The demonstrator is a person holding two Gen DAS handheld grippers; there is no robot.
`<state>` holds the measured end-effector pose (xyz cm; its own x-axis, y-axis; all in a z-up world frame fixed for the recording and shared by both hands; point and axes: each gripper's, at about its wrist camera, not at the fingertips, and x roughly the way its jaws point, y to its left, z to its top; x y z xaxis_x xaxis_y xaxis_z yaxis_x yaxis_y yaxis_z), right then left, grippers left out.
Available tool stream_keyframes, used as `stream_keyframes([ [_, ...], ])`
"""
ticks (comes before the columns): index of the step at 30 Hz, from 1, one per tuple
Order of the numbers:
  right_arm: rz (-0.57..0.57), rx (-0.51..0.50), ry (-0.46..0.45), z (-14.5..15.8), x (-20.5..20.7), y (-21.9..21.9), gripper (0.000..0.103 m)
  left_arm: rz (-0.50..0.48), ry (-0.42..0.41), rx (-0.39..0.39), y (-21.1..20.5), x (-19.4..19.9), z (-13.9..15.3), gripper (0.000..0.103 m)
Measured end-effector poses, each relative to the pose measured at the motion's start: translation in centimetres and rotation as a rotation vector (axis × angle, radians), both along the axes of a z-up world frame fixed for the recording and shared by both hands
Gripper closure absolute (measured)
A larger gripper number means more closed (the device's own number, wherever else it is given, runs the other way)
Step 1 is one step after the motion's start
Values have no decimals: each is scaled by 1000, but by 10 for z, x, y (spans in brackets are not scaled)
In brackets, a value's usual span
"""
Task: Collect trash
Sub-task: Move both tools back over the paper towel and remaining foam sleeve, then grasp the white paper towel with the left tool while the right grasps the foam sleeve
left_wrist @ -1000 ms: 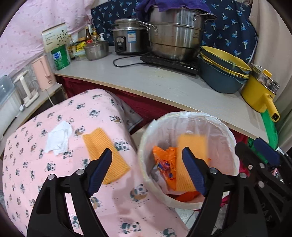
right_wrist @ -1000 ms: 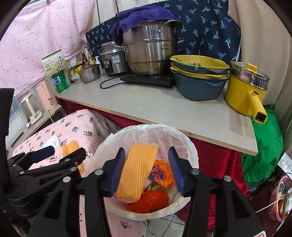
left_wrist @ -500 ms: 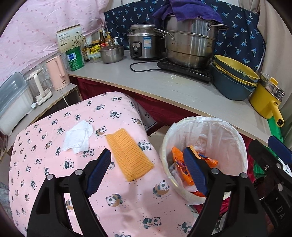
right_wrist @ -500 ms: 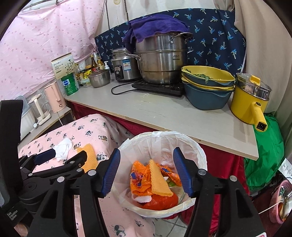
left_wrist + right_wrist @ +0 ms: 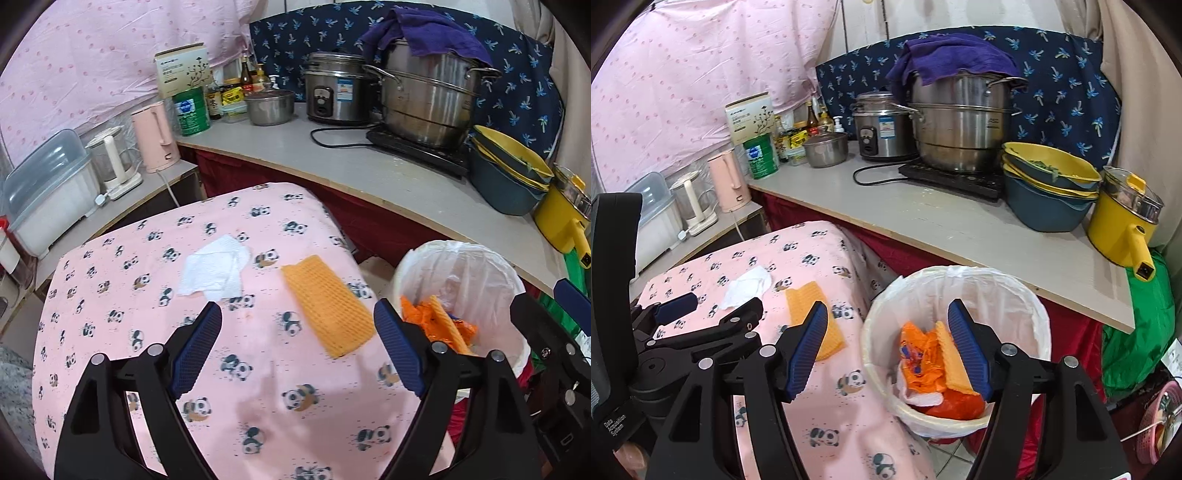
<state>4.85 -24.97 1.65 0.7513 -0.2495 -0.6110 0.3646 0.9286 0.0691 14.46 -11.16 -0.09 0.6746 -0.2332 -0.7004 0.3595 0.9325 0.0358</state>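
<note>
Left wrist view shows both tongs, left (image 5: 297, 332) and right (image 5: 886, 345), wide and empty, orange cloth (image 5: 327, 304) at 1 o'clock and white tissue (image 5: 214, 271) at 11; pinching panda cover (image 5: 110, 295) risks dragging it.

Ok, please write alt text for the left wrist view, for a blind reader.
The open left hand-held gripper hovers over a pink panda cloth where an orange rag and a white tissue lie. To the right stands a lined bin holding orange trash.
</note>
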Motion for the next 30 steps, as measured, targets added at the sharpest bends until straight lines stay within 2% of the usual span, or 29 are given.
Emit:
stream_keyframes([
  [11,100,12,50,-19,34,47,38,107,31,19,63,25,-18,22],
  [19,145,39,121,-52,67,69,34,174,68,35,102,53,-39,18],
  [30,168,71,221,-106,121,77,34,187,117,56,115,109,-74,14],
])
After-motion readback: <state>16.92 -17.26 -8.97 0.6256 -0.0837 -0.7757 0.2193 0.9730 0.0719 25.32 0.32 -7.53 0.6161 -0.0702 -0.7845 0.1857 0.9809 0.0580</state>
